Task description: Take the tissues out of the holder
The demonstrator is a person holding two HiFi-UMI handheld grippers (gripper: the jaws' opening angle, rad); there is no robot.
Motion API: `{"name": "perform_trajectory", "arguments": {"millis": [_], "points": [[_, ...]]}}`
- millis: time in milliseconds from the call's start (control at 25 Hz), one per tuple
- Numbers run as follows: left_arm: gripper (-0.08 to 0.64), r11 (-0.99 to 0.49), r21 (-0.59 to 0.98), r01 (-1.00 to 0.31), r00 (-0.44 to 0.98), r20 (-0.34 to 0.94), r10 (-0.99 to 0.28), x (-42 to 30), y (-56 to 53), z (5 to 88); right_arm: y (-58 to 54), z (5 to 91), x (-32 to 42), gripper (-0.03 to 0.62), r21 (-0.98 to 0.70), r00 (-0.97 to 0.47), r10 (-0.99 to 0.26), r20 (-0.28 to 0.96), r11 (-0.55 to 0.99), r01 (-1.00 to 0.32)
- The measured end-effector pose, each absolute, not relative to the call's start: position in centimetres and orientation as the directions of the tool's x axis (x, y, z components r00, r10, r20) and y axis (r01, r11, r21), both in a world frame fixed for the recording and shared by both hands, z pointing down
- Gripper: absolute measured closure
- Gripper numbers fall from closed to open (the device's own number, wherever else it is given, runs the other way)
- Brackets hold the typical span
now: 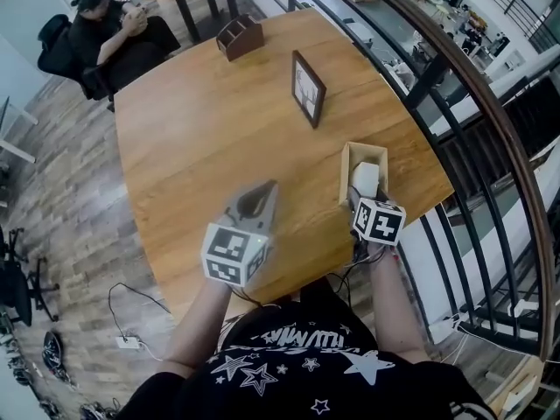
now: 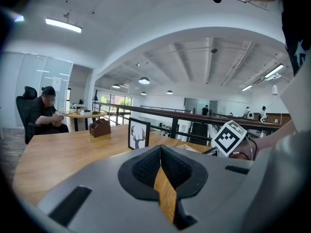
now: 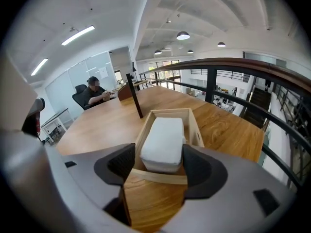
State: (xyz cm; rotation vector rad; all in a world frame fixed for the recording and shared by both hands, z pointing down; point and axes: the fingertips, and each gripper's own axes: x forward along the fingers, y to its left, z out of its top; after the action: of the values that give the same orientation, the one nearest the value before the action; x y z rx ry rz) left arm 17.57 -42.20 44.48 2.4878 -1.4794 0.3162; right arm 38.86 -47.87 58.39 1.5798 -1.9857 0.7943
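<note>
Right gripper: my jaws spread wide, nothing pinched. Tissues: dead ahead in holder, long axis pointing away. Left gripper: pressed together, farther off.

Your table is warm-toned wood, smooth, with a soft satin sheen. The holder looks like pale, bare, matt wood. The tissues in it are white, soft matt paper. Your right gripper has a grey matt plastic shell, and its pads are black and finely textured. The railing looks like dark painted metal.
</note>
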Motion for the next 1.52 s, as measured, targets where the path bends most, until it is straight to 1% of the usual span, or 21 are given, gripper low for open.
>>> {"name": "perform_trajectory", "arguments": {"millis": [320, 520, 720, 1040, 1200, 1360, 1520], "points": [[0.546, -0.42, 0.078, -0.904, 0.423, 0.303, -0.854, 18.2, -42.7, 44.2, -48.4, 59.5, 39.8, 0.307, -0.102, -0.191, -0.655, 0.731, 0.172, -0.98], [0.546, -0.403, 0.067, -0.913, 0.402, 0.315, -0.86, 19.2, -42.6, 44.4, -48.5, 59.4, 40.3, 0.327, -0.113, -0.239, -0.643, 0.727, 0.232, -0.966], [0.546, -0.373, 0.067, -0.925, 0.373, 0.335, -0.865, 19.9, -42.8, 44.8, -49.0, 58.7, 40.4, 0.334, -0.169, -0.323, -0.624, 0.711, 0.294, -0.941], [0.546, -0.314, 0.087, -0.945, 0.323, 0.38, -0.867, 20.6, -42.4, 46.1, -50.8, 55.6, 41.4, 0.337, -0.204, -0.394, -0.662, 0.638, 0.348, -0.915], [0.546, -0.321, 0.096, -0.942, 0.333, 0.381, -0.862, 20.3, -42.6, 46.7, -51.3, 54.5, 41.9, 0.337, -0.208, -0.389, -0.692, 0.607, 0.334, -0.919], [0.546, -0.362, 0.077, -0.929, 0.364, 0.362, -0.858, 20.0, -42.3, 46.1, -50.7, 53.9, 42.5, 0.339, -0.21, -0.361, -0.726, 0.585, 0.294, -0.932], [0.546, -0.363, 0.097, -0.927, 0.373, 0.352, -0.858, 17.5, -41.7, 46.2, -49.7, 52.6, 41.7, 0.339, -0.196, -0.331, -0.767, 0.55, 0.267, -0.944]]}}
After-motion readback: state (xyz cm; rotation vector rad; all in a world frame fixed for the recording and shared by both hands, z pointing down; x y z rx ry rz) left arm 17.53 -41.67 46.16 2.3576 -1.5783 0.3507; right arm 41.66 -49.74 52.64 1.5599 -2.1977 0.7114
